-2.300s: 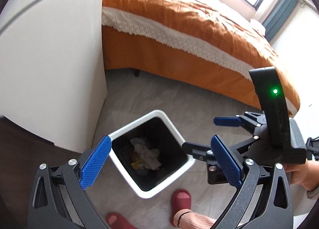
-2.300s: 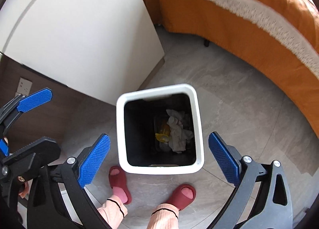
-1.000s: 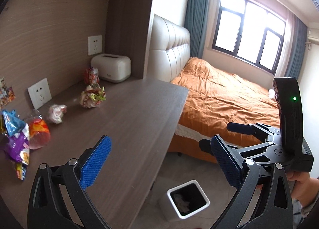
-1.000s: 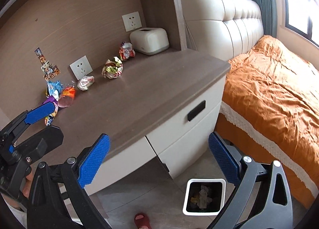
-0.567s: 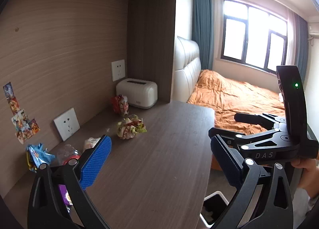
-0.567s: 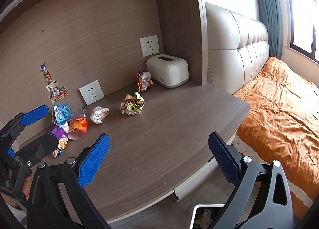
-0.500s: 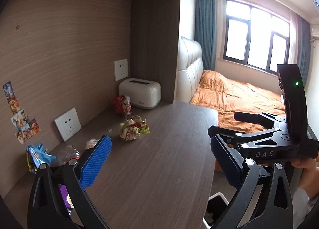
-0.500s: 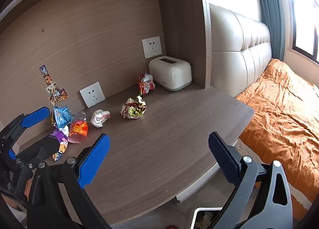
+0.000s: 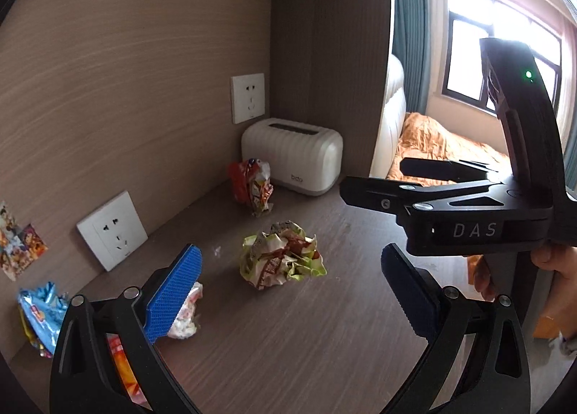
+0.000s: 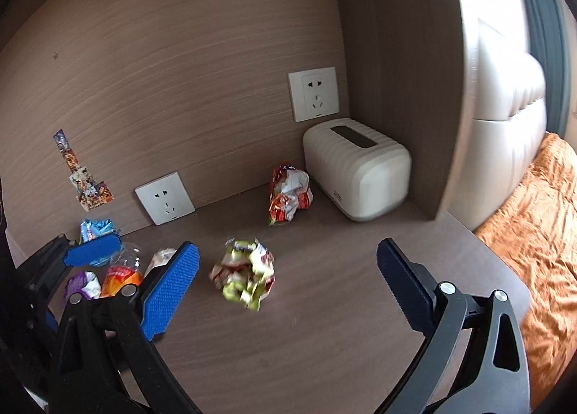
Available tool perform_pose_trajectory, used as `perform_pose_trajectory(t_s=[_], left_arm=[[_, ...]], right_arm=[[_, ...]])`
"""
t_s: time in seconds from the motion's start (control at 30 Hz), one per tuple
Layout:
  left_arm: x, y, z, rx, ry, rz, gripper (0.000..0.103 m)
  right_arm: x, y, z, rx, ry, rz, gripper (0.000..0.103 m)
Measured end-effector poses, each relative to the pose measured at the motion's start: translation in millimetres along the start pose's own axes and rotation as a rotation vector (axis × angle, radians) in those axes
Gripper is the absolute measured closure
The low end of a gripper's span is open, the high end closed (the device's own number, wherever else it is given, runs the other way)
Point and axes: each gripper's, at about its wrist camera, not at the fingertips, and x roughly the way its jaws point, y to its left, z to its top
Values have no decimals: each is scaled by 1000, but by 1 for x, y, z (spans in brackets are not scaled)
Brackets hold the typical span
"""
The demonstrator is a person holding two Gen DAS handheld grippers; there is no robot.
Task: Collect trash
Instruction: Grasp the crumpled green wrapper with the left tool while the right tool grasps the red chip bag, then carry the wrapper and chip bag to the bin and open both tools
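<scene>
A crumpled green and red wrapper (image 9: pixel 283 254) lies on the dark wood desk (image 9: pixel 324 342); it also shows in the right wrist view (image 10: pixel 245 274). A red and orange wrapper (image 9: pixel 252 185) (image 10: pixel 288 194) stands near the tissue box. More trash lies at the left: a white crumpled wrapper (image 9: pixel 185 313), a blue packet (image 9: pixel 39 309) (image 10: pixel 95 228), an orange packet (image 10: pixel 119 279) and a purple one (image 10: pixel 81 286). My left gripper (image 9: pixel 290 300) is open and empty, just short of the green wrapper. My right gripper (image 10: pixel 288 291) is open and empty, above the desk.
A white tissue box (image 9: pixel 292 156) (image 10: pixel 357 172) stands in the desk's back corner. Two wall sockets (image 10: pixel 313 93) (image 10: pixel 164 197) and stickers (image 10: pixel 81 176) are on the wood back panel. A bed with an orange cover (image 10: pixel 541 234) lies to the right.
Both grippers rose from over the floor bin to desk height and moved in toward the trash on the desk. The bin has left both views. Both stay open.
</scene>
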Motion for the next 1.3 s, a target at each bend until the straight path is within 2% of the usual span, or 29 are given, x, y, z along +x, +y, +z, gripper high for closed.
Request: perform_pose_trajectory(t_s=[0.27,0.5,0.53,0.57,0.6,0.63,0.73,0.77,0.8,0.83,0.87,0.9,0.93,1.03,1.3], left_arm=[[78,9,0,-51,106,-1,5],[118,18,2,-72,174,0,6],[122,20,2,-78,186,-7,11],[128,22,3,-81,195,-12,20],[132,23,3,-85,204,-19,22],[136,25,3,-89,213,-25,28],[144,24,2,-71,218,-36,33],[145,24,3,-68,217,-38,36],[146,24,4,-69,213,-38,38],[147,23,4,-70,205,-35,42],[147,24,6,-72,199,-35,45],[147,24,7,-77,195,-36,46],[146,24,7,-83,190,-34,48],[140,24,9,-96,182,-30,51],[102,23,28,-100,144,-31,51]], right_arm=[[81,-25,14,24,82,94,5],[137,-30,29,25,144,162,5],[145,-29,32,24,153,169,5],[152,-29,34,21,159,172,5],[159,-27,36,18,167,181,5],[165,-26,37,17,174,192,5],[173,-18,34,2,180,177,3],[177,-13,32,-31,177,145,4],[178,-10,28,-63,173,102,7],[178,-11,27,-50,179,97,16],[177,-16,27,-18,171,113,36],[179,-20,26,2,188,152,61],[179,-23,26,9,191,143,69],[170,-23,27,4,180,138,75],[110,-21,36,37,115,165,75]])
